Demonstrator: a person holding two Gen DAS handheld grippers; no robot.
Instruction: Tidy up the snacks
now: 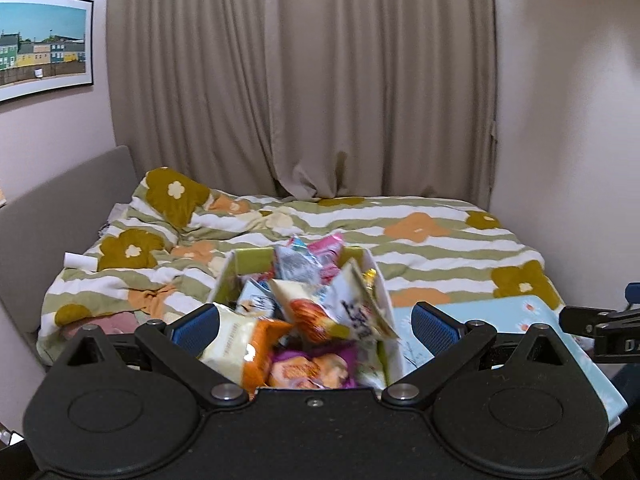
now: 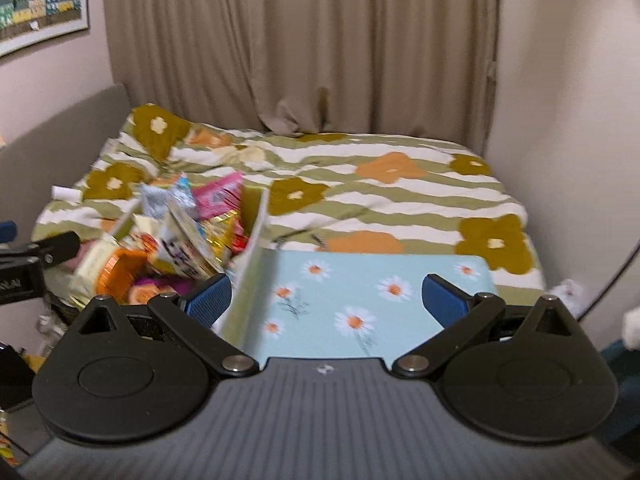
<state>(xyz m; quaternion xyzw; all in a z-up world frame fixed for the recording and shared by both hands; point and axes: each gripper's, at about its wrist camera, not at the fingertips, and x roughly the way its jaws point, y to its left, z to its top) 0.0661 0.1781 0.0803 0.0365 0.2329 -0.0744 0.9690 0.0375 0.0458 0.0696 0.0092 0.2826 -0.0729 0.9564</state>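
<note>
Your left gripper (image 1: pixel 314 322), jaws apart, frames the snacks (image 1: pixel 304 320) heaped in the box (image 1: pixel 224 280) at lower centre, ready to pick. Your right gripper (image 2: pixel 326 294), also apart and empty, hangs over the daisy lid (image 2: pixel 360 280), seemingly waiting.

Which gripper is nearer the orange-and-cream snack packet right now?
Left. The left gripper hangs open right over the orange-and-cream snack packet, one pad beside it. The right gripper hangs open over the daisy-print lid, off to the packet's right, outside the snack box.
</note>
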